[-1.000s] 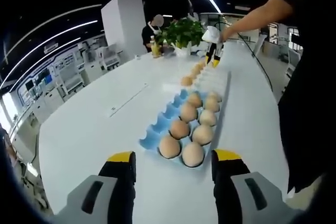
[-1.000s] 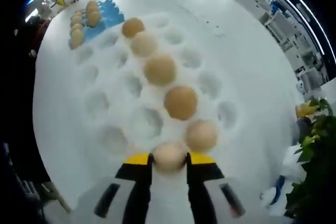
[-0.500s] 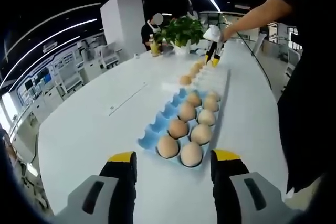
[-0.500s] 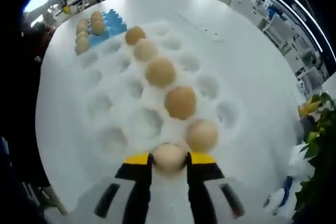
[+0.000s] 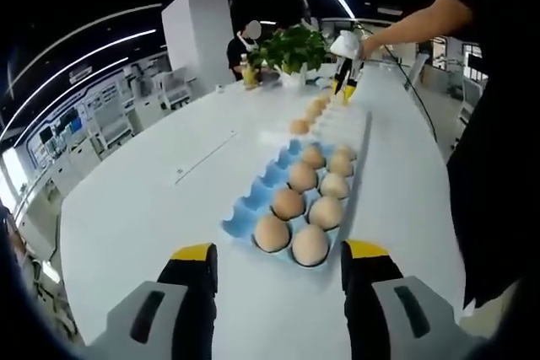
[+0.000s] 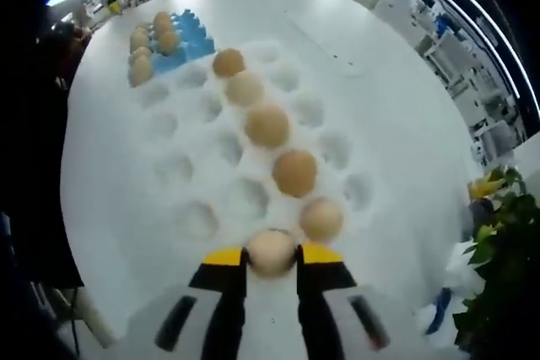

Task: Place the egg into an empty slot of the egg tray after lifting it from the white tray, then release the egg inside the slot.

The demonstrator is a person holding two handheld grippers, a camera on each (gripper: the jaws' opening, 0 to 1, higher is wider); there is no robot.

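Right gripper (image 6: 271,256): jaws pinching a pale egg (image 6: 271,251) above the near edge of the white tray (image 6: 198,176). Five more eggs (image 6: 295,172) run diagonally away across its slots. Beyond, blue egg tray (image 6: 187,43), partly filled. Left gripper (image 5: 278,259): jaws spread, nothing between, low over the white tabletop (image 5: 135,208). Potted plant (image 5: 293,50) at the far edge.

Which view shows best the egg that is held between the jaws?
The right gripper view: the egg sits close up, pinched in the right gripper above the white tray. In the left gripper view that gripper appears far off and small, so the egg cannot be made out.
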